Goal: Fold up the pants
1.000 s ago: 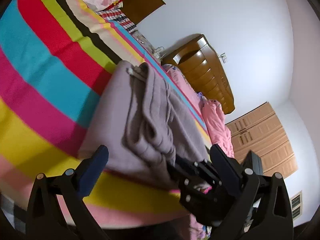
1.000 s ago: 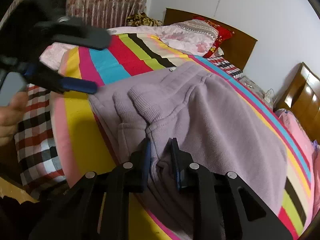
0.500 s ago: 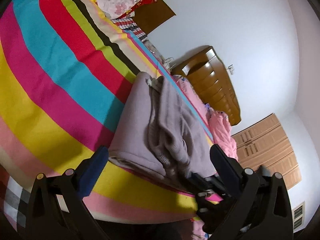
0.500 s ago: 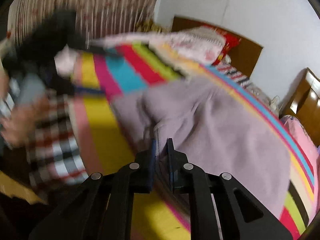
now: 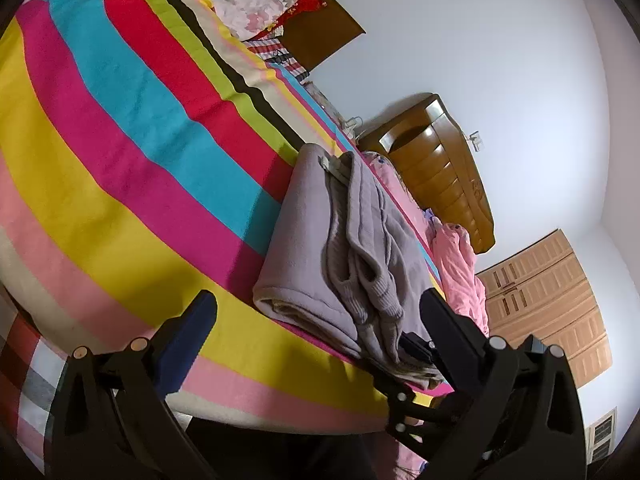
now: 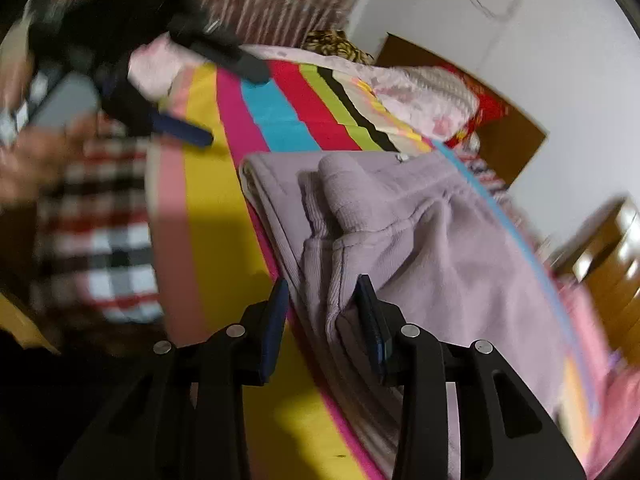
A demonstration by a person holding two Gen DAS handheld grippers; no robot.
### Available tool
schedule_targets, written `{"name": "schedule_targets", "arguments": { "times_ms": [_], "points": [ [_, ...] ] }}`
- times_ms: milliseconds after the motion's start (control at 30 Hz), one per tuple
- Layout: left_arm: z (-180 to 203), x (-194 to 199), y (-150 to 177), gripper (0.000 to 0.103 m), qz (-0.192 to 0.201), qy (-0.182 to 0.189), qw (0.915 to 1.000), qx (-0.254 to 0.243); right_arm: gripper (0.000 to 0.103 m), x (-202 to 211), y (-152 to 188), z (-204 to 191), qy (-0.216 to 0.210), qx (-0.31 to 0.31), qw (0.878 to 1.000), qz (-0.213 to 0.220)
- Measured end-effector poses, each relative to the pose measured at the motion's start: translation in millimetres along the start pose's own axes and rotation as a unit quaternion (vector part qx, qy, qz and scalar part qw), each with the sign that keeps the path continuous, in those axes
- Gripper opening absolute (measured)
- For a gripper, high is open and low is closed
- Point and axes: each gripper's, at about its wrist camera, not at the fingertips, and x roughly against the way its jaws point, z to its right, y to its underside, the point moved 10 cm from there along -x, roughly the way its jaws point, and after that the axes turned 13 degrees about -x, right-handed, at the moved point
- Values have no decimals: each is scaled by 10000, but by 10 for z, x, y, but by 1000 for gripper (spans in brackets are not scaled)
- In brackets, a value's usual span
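The lilac pants (image 5: pixel 304 248) lie folded in a thick stack on the striped bedspread (image 5: pixel 120 152), near its front edge. My left gripper (image 5: pixel 320 316) is open wide and hangs short of the stack with nothing between its fingers. In the right wrist view the pants (image 6: pixel 420 248) fill the middle. My right gripper (image 6: pixel 322 312) is at their near folded edge and its jaws are opening. A fold of fabric still lies between the pads, and the left pad (image 6: pixel 276 320) stands off it. The left gripper (image 6: pixel 180 80) shows blurred at upper left, held by a hand (image 6: pixel 40 152).
Pillows (image 5: pixel 240 4) lie at the head of the bed against a wooden headboard (image 5: pixel 320 36). A wooden cabinet (image 5: pixel 440 168) and pink bedding (image 5: pixel 460 272) are beyond the pants. A checked cloth (image 6: pixel 100 240) hangs at the bed's near edge.
The left gripper has drawn back from the pants, which now look smaller and farther off. The right jaws, pinched on the pants' edge before, have parted, and the right view has rolled.
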Motion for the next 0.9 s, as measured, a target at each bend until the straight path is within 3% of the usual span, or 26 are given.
{"name": "schedule_targets", "arguments": {
  "times_ms": [100, 167, 333, 400, 533, 633, 700, 733, 800, 833, 900],
  "points": [
    [65, -15, -4, 101, -47, 36, 10000, -50, 14, 52, -42, 98, -42, -34, 9999, 138],
    [142, -36, -14, 101, -96, 119, 9999, -78, 13, 204, -160, 224, -156, -381, 9984, 382],
    [568, -169, -188, 101, -263, 956, 9949, -159, 13, 457, -381, 473, -236, -893, 9924, 810],
    [744, -381, -258, 101, -564, 1367, 9890, -90, 13, 480, -399, 491, -199, -907, 9919, 867],
    [847, -825, -322, 101, -1022, 1397, 9848, -162, 13, 490, -386, 441, -12, -718, 9935, 883],
    [921, -1147, -337, 101, -1441, 1615, 9763, -36, 13, 430, -336, 287, 140, -484, 9954, 818],
    [898, -1358, -257, 101, -1784, 1242, 9760, -100, 13, 336, -279, 204, 429, -242, 9961, 738],
    [893, -1419, -217, 98, -1867, 1059, 9765, -218, 13, 276, -234, 157, 494, -197, 9965, 651],
    [823, -1498, -140, 65, -1933, 418, 9783, -618, 19, 184, -151, 102, 502, -215, 9974, 475],
    [724, -1526, -92, 42, -1984, -8, 9766, -829, 19, 156, -113, 94, 558, -207, 9973, 420],
    [689, -1498, -88, 35, -1876, 132, 9786, -832, 37, 226, -68, 110, 570, -321, 9968, 469]
  ]
}}
